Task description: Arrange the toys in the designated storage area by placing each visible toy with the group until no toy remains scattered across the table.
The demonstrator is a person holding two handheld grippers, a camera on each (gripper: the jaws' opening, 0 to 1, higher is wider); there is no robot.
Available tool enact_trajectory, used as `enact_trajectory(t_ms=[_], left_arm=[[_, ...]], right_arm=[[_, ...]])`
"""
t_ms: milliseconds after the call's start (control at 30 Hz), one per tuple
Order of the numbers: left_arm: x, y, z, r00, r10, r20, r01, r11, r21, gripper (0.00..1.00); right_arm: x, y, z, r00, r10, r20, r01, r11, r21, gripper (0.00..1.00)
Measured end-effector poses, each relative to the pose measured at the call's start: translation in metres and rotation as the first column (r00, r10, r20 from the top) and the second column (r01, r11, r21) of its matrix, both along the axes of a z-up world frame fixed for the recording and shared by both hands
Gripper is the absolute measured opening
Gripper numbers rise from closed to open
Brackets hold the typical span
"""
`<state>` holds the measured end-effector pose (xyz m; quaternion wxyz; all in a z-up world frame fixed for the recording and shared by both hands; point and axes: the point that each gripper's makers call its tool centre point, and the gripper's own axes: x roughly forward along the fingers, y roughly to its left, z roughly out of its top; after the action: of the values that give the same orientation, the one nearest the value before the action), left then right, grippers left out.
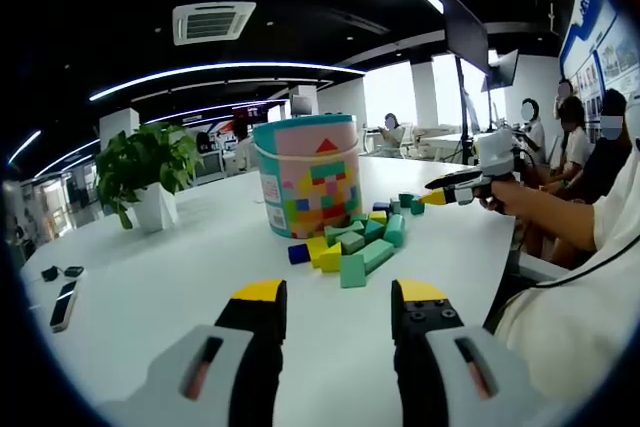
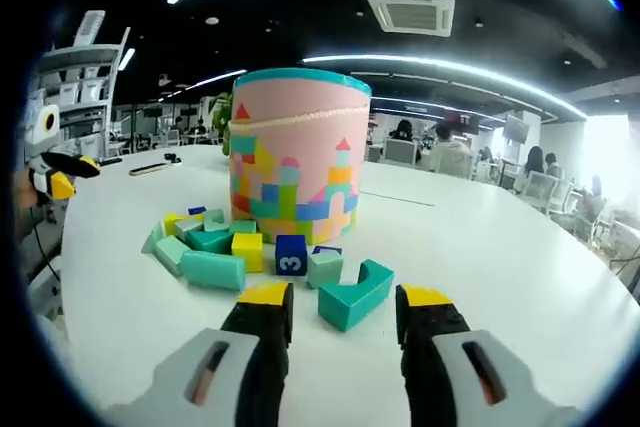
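Closing on the teal arch block [image 2: 354, 295] squarely suits the right gripper [image 2: 345, 309], jaws apart; left gripper [image 1: 340, 307] likewise empty, jaws apart.

Pretty much the only thing readable here is a white "3" on the dark blue block [image 2: 291, 255] sitting in front of the bucket [image 2: 297, 154] in the right gripper view. The bucket itself just has a printed castle pattern of coloured squares and triangles, no lettering that can be made out. In the left gripper view there's a blue and white wall board [image 1: 598, 29] at the far right edge with some kind of print on it, but it's way too small and blurred to read.
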<state>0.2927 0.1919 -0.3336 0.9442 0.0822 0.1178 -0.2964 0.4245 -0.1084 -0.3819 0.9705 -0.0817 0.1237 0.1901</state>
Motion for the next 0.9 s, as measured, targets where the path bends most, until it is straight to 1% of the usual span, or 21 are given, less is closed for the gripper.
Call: enact_trajectory(t_ms=[133, 200, 333, 400, 433, 467, 533, 600, 633, 767, 800, 833, 900], left_arm=[[-0.001, 0.0, 0.001, 1.0, -0.002, 0.003, 0.002, 1.0, 0.002, 0.43], [0.0, 0.001, 0.001, 1.0, 0.001, 0.003, -0.001, 1.0, 0.001, 0.43], [0.001, 0.003, -0.001, 1.0, 0.004, 0.0, -0.004, 1.0, -0.004, 0.42], [0.001, 0.003, -0.002, 1.0, 0.002, -0.003, -0.002, 1.0, -0.002, 0.42], [0.001, 0.002, -0.002, 1.0, 0.001, -0.003, -0.001, 1.0, -0.002, 0.42], [0.001, 0.002, -0.002, 1.0, 0.0, -0.003, 0.0, 1.0, -0.001, 0.42], [0.001, 0.002, -0.001, 1.0, -0.001, -0.001, 0.001, 1.0, -0.001, 0.42], [0.001, 0.003, -0.001, 1.0, 0.002, 0.0, -0.002, 1.0, -0.003, 0.42], [0.001, 0.003, -0.001, 1.0, 0.003, 0.0, -0.003, 1.0, -0.004, 0.42], [0.001, 0.003, -0.002, 1.0, 0.004, -0.002, -0.004, 1.0, -0.002, 0.42], [0.001, 0.003, -0.002, 1.0, 0.004, -0.002, -0.004, 1.0, -0.002, 0.42], [0.001, 0.002, -0.002, 1.0, 0.003, -0.001, -0.003, 1.0, -0.001, 0.42], [0.001, 0.0, -0.002, 1.0, 0.001, -0.002, -0.001, 1.0, 0.0, 0.42]], right_arm=[[0.01, -0.002, -0.003, 0.998, -0.056, -0.003, 0.056, 0.998, -0.03, 0.45], [0.014, 0.0, -0.003, 0.998, -0.063, -0.017, 0.063, 0.998, -0.002, 0.44], [0.02, 0.004, -0.011, 0.998, -0.057, -0.039, 0.057, 0.998, -0.019, 0.43], [0.022, 0.003, -0.019, 0.996, -0.063, -0.066, 0.06, 0.997, -0.044, 0.36], [0.021, 0.001, -0.022, 0.995, -0.066, -0.075, 0.062, 0.996, -0.066, 0.3], [0.017, 0.002, -0.024, 0.996, -0.062, -0.069, 0.057, 0.995, -0.077, 0.26], [0.01, 0.002, -0.024, 0.997, -0.046, -0.065, 0.04, 0.995, -0.09, 0.22], [0.004, 0.006, -0.024, 0.997, -0.004, -0.072, -0.001, 0.997, -0.073, 0.22], [0.001, 0.005, -0.024, 0.997, 0.002, -0.074, -0.007, 0.998, -0.069, 0.22], [-0.009, 0.001, -0.024, 0.997, 0.021, -0.074, -0.027, 0.997, -0.076, 0.22], [-0.011, 0.002, -0.026, 0.996, 0.028, -0.085, -0.035, 0.996, -0.084, 0.22], [-0.012, 0.001, -0.03, 0.994, 0.017, -0.107, -0.027, 0.996, -0.09, 0.24], [-0.011, 0.002, -0.033, 0.994, 0.018, -0.112, -0.029, 0.995, -0.093, 0.25]])
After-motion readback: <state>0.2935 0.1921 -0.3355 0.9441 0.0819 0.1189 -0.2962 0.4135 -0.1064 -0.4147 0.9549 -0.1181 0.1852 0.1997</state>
